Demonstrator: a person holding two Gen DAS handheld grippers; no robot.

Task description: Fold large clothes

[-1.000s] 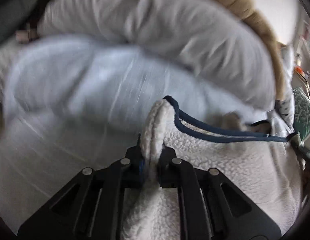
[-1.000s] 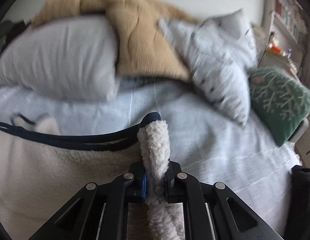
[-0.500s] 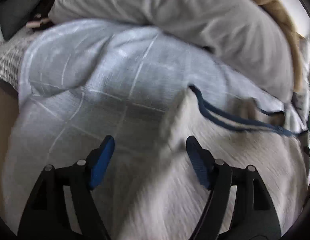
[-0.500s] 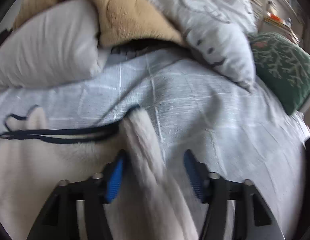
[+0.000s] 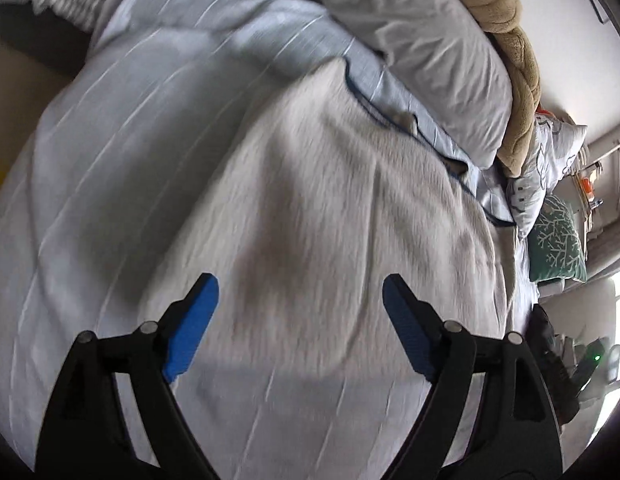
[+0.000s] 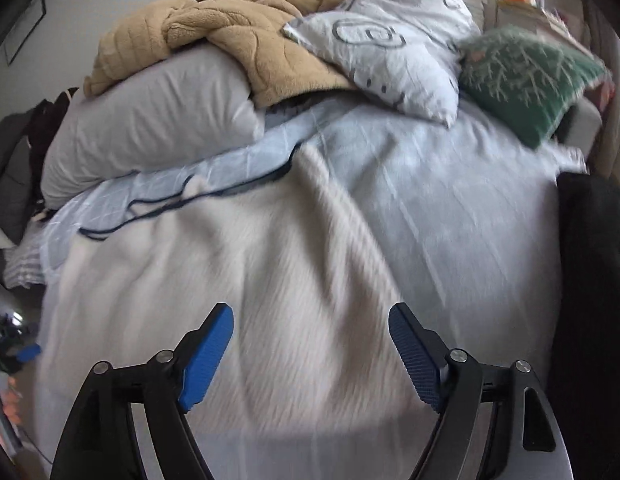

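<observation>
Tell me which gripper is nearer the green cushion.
Right. The right gripper hangs open over the white fleece's right half, the green cushion ahead-right; the left gripper sits further left, cushion at far right.

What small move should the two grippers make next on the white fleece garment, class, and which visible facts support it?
Probably lower both and pinch the near edge for another fold. The left gripper and right gripper are open and empty above the white fleece garment, which lies spread on the light blue duvet, navy-trimmed edge toward the pillows, not yet compact.
</observation>
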